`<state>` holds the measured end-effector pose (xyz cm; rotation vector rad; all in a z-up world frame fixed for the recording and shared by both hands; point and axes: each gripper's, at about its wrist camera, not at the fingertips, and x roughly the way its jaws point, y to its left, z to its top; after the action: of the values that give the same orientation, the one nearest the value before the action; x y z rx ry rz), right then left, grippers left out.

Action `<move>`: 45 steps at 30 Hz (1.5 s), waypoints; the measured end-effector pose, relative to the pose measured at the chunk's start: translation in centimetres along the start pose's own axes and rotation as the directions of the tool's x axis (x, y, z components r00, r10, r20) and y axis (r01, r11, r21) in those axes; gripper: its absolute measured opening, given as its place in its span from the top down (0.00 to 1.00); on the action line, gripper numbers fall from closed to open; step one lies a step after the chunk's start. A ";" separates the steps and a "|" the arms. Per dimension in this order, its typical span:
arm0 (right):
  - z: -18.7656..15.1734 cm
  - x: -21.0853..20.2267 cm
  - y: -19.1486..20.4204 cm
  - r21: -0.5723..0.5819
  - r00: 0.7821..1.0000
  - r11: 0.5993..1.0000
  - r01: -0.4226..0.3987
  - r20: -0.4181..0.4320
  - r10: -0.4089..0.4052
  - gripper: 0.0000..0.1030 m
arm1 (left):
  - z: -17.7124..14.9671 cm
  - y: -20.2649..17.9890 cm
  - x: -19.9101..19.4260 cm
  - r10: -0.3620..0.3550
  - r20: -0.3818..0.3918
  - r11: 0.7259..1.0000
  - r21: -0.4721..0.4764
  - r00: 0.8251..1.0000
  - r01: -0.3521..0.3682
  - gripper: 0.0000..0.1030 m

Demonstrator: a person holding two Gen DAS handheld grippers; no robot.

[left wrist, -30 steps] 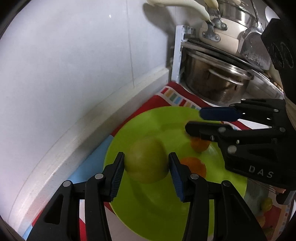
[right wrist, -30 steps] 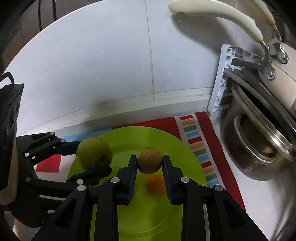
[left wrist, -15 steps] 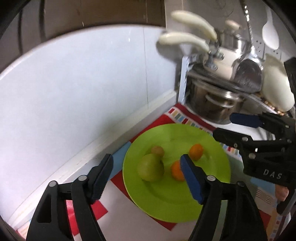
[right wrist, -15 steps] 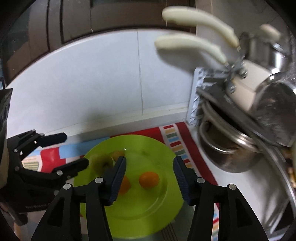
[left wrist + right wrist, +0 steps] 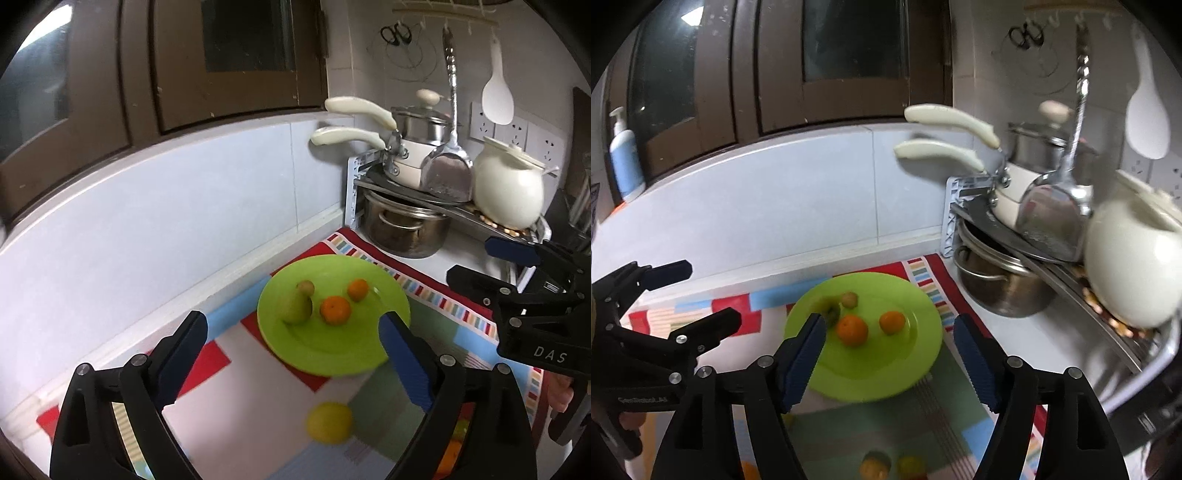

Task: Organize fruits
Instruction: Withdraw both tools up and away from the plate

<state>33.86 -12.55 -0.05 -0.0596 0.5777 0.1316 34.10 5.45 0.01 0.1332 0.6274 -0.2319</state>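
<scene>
Blurred yellow fruit (image 5: 328, 422); right jaws hide pear (image 5: 830, 314).

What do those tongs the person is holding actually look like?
Both tongs are black plastic frames with silver screws and two fingers tipped with ribbed blue pads. The right tongs carry white letters "DAS"; the left tongs bear small, blurred white print.

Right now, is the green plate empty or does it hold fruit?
It holds fruit: a pear, a kiwi and two oranges lie on the green plate.

The round lime-green plastic plate (image 5: 334, 354) looks glossy and smooth; the lidded stainless-steel pot (image 5: 404, 230) shines; the patchwork-coloured mat (image 5: 439, 295) looks matt.
</scene>
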 end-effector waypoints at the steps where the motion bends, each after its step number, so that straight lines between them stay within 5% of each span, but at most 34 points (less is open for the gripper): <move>1: -0.3 -0.8 0.3 -0.004 1.000 1.000 0.006 0.008 -0.006 0.29 | -0.4 0.0 -0.7 -0.001 0.003 1.000 -0.003 1.000 0.001 0.06; 12: -4.2 -8.2 3.2 -0.029 0.998 0.999 0.040 0.049 -0.038 0.23 | -4.4 -0.9 -7.1 -0.015 0.005 1.000 -0.010 1.000 0.015 0.04; 23: -8.4 -11.4 4.8 0.012 0.998 0.999 0.045 0.032 -0.046 0.23 | -8.3 -1.2 -10.3 -0.023 0.016 1.000 -0.015 1.000 0.023 0.02; 45: -16.9 -8.2 4.9 0.093 0.983 0.994 0.061 -0.180 -0.044 0.23 | -16.3 -2.9 -5.6 -0.016 -0.127 0.997 0.067 0.992 0.025 0.02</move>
<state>17.26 -10.13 -9.81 0.0094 0.7594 0.0462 19.72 6.74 -9.91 0.2091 0.7473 -0.2670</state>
